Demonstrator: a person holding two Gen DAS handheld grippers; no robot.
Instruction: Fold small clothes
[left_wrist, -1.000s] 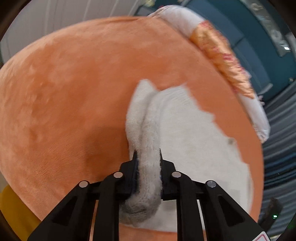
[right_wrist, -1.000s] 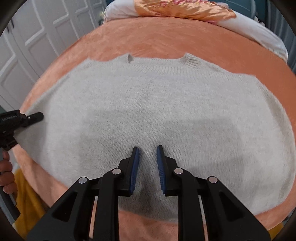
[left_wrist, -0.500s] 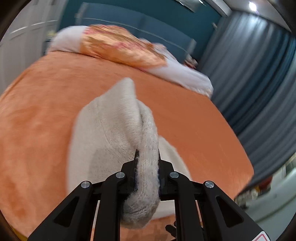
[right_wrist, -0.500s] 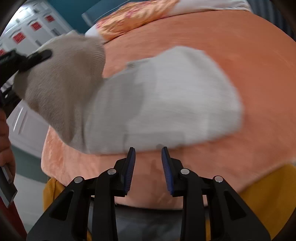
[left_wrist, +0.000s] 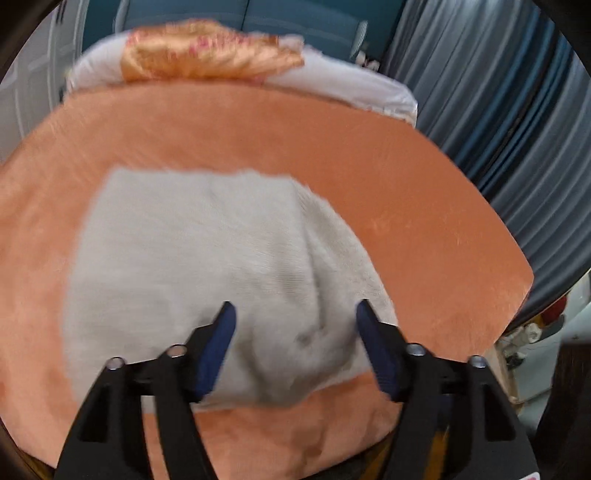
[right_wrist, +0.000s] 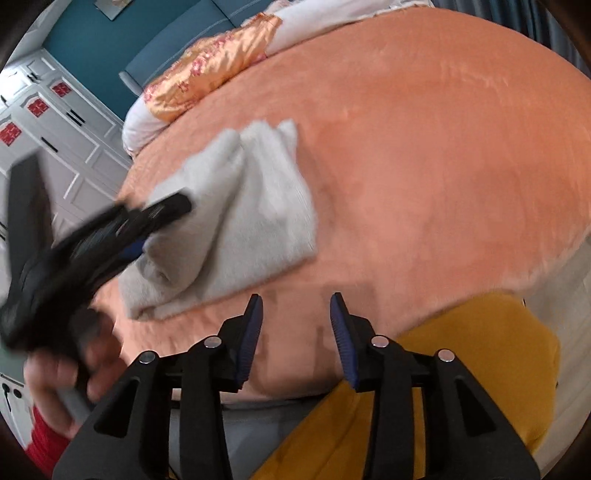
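Note:
A cream knitted sweater (left_wrist: 207, 240) lies folded over on the orange plush bed cover (left_wrist: 406, 206). My left gripper (left_wrist: 295, 310) hovers over its near folded edge. Its jaws are opening wide and the blue pads do not press on the knit. The right wrist view shows the same sweater (right_wrist: 251, 206) at the left of the bed, with the blurred left gripper (right_wrist: 162, 221) over it and a hand (right_wrist: 59, 373) behind. My right gripper (right_wrist: 296, 299) is over bare cover near the bed's front edge, its jaws opening with nothing between them.
An orange satin pillow (left_wrist: 207, 55) and white bedding (left_wrist: 351, 85) lie at the bed's far end. Grey-blue curtains (left_wrist: 517, 110) hang on the right. White cabinets (right_wrist: 55, 122) stand on the left. Yellow fabric (right_wrist: 461, 369) hangs at the bed's near edge.
The left gripper carried the sweater's pinched edge across, then let it go with jaws spread wide. The sweater now lies folded. The right gripper widened and drew back to the bed's edge.

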